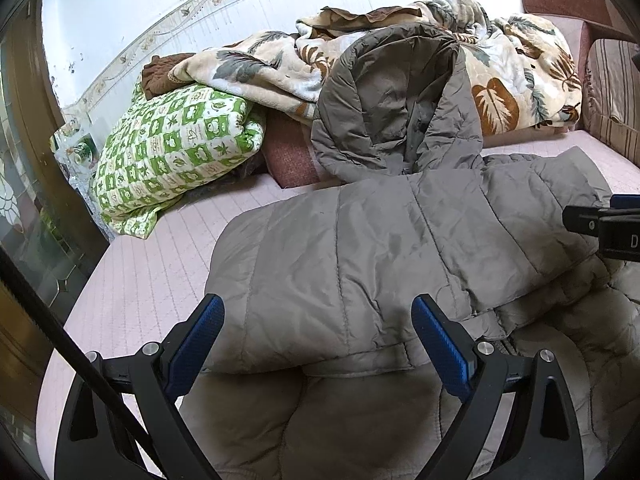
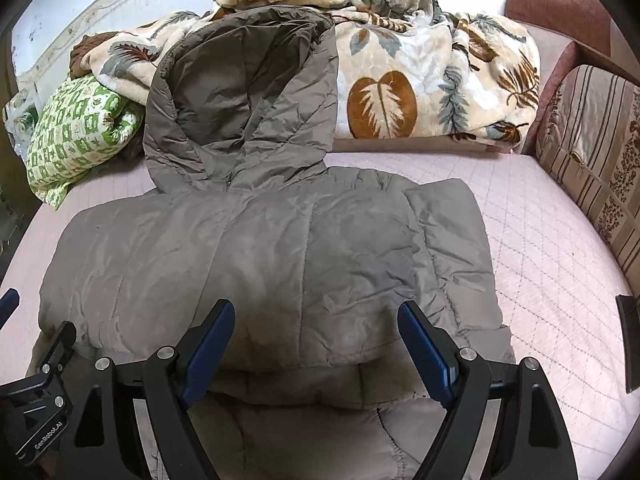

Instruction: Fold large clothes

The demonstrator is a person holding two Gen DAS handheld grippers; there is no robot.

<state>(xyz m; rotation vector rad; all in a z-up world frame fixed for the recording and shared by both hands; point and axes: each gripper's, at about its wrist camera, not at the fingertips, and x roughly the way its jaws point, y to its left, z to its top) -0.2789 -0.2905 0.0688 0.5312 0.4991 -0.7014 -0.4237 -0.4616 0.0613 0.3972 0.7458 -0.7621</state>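
While both grippers hang spread, empty | jacket [image 2: 280,248] folded | blanket [image 2: 420,92], pillow [image 2: 72,132] behind hood

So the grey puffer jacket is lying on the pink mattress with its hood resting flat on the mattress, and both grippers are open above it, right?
Not quite: the hood is propped up against the leaf-print blanket, as the right wrist view shows. The rest is right.

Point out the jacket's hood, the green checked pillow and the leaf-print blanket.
hood [image 2: 248,108]: right wrist view, on its inner lining.
green checked pillow [image 1: 176,148]: left wrist view, on its top face.
leaf-print blanket [image 2: 420,96]: right wrist view, beside the big brown leaf.
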